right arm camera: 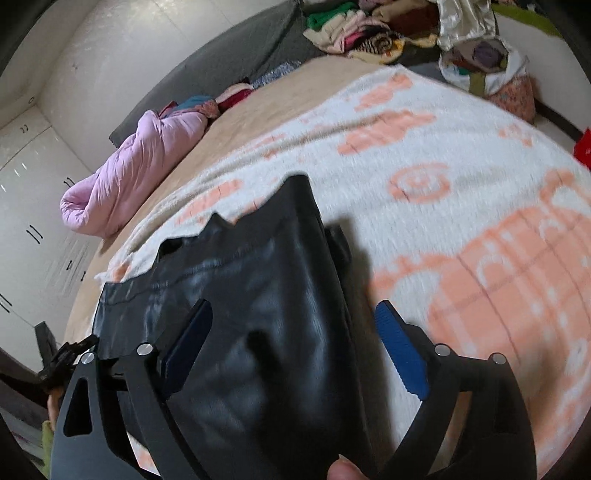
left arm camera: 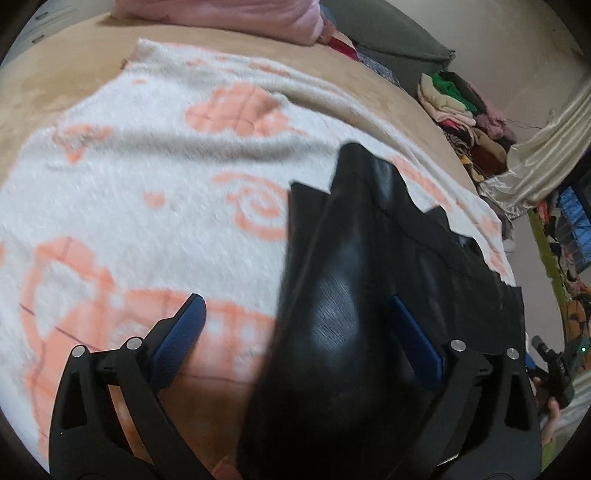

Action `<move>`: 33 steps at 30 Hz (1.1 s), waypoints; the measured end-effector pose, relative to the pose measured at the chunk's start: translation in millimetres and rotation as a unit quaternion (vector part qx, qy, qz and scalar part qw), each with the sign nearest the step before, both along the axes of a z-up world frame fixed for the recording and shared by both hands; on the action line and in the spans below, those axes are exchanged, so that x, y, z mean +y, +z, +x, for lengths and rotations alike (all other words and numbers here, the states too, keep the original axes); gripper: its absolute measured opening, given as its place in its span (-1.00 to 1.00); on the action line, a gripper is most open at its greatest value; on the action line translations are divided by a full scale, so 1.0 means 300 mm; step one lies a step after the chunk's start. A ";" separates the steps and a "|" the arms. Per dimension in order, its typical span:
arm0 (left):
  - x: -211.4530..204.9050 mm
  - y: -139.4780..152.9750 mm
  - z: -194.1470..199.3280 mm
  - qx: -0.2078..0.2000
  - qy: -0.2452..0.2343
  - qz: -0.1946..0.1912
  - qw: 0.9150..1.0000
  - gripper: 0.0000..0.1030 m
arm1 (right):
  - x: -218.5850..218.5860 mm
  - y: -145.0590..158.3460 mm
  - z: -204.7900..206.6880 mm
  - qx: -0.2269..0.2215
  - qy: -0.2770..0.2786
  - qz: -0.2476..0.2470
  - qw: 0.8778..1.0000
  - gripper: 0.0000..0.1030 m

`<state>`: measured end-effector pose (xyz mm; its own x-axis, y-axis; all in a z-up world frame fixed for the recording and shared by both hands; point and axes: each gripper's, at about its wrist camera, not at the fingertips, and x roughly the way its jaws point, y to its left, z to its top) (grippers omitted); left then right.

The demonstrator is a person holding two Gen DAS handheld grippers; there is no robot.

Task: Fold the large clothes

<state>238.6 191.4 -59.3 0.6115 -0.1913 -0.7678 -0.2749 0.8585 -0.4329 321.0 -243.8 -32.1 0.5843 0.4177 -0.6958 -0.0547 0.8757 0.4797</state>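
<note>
A shiny black leather-like garment (left arm camera: 343, 258) (right arm camera: 266, 266) lies on a white blanket with orange patterns (left arm camera: 147, 147) (right arm camera: 461, 155) spread over the bed. My left gripper (left arm camera: 295, 299) is open just above it; a raised fold of the garment sits between the blue pads (left arm camera: 181, 332), closer to the right one, and neither pad presses on it. My right gripper (right arm camera: 294, 304) is open over the same garment, whose near end fills the gap between its fingers (right arm camera: 400, 347). A thumb tip (right arm camera: 343, 469) shows at the bottom edge.
The tan bed sheet (left arm camera: 55, 92) runs past the blanket. A rolled pink quilt (right arm camera: 122, 177) lies at the far side by a grey headboard (right arm camera: 240, 55). A heap of mixed clothes (left arm camera: 465, 110) (right arm camera: 354, 29) and a cream satin cloth (left arm camera: 546, 147) lie beyond the bed.
</note>
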 end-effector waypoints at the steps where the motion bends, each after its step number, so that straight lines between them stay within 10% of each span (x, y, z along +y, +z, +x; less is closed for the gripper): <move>1: -0.012 -0.007 0.001 0.002 -0.007 -0.009 1.000 0.79 | -0.005 -0.009 -0.009 0.006 0.002 0.002 1.000 0.72; 11: -0.063 -0.024 -0.023 0.007 -0.020 -0.010 1.000 0.79 | -0.046 -0.060 -0.153 0.040 0.002 0.071 0.997 0.70; 15: -0.084 -0.028 -0.042 0.011 -0.014 -0.011 1.000 0.35 | -0.035 -0.100 -0.172 0.060 -0.008 0.071 0.996 0.61; 22: -0.136 0.009 -0.088 0.006 -0.011 0.020 1.000 -0.08 | 0.006 -0.071 -0.189 0.040 0.019 0.055 0.998 -0.30; 33: -0.194 0.022 -0.192 -0.006 -0.012 0.031 0.999 -0.07 | 0.002 -0.055 -0.157 0.024 0.020 -0.027 0.999 -0.27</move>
<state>181.1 133.3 -52.7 0.6165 -0.1585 -0.7713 -0.2491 0.8899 -0.3820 273.9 -243.2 -48.7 0.5336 0.4016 -0.7443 -0.0694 0.8979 0.4347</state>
